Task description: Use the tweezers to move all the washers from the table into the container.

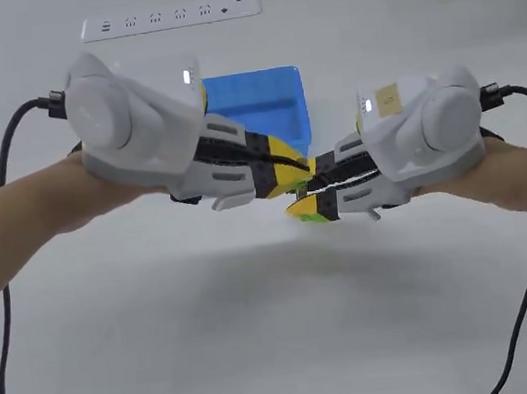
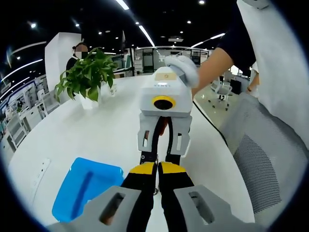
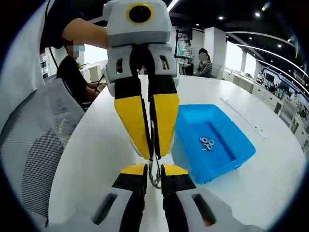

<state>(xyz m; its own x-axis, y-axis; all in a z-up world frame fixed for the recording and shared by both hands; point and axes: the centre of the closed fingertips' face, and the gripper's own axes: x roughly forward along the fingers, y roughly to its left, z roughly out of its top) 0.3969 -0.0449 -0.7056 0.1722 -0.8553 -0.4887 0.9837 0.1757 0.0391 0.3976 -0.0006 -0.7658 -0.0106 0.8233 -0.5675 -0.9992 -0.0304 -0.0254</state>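
Blue container (image 1: pixel 269 96) at upper centre holds washers (image 3: pixel 207 142). Below it, left hand-held gripper (image 1: pixel 300 169) and right hand-held gripper (image 1: pixel 308 204) meet, both pinching the tweezers (image 3: pixel 154 178).

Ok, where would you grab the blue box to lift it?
Pinch one thin upright side wall of the blue box from above, one jaw inside, one outside. Its top is open, and the washers lie on its floor, clear of the walls.
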